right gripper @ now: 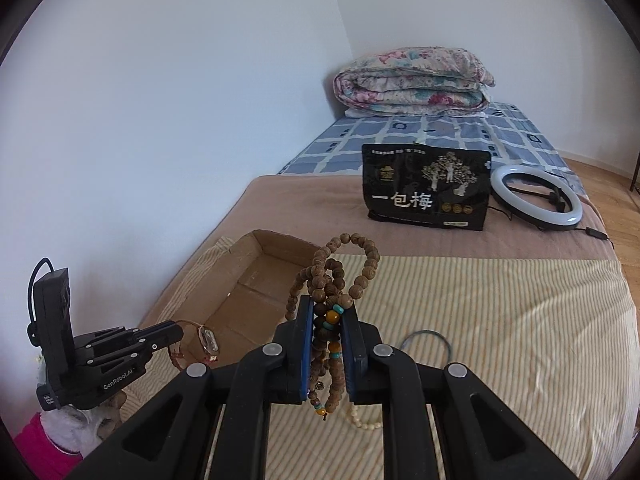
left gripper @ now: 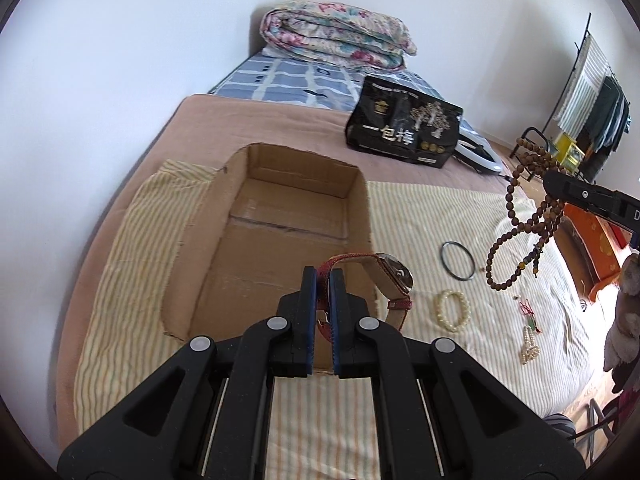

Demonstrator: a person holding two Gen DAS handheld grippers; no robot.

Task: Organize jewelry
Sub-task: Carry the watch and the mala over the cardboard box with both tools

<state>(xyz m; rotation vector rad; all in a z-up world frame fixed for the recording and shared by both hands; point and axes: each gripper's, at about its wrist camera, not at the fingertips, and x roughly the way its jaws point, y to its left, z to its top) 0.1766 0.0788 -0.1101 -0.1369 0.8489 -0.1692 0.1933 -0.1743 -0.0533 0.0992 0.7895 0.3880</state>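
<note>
My left gripper is shut on the red strap of a wristwatch and holds it above the near right corner of the open cardboard box. The left gripper with the watch also shows in the right wrist view. My right gripper is shut on a long string of brown wooden beads, held in the air above the striped cloth; the beads hang in loops in the left wrist view. On the cloth lie a dark bangle, a pearl bracelet and a small pearl piece with a red tassel.
A black snack bag and a ring light lie on the bed beyond the cloth. A folded floral quilt sits at the head. A clothes rack and an orange box stand to the right.
</note>
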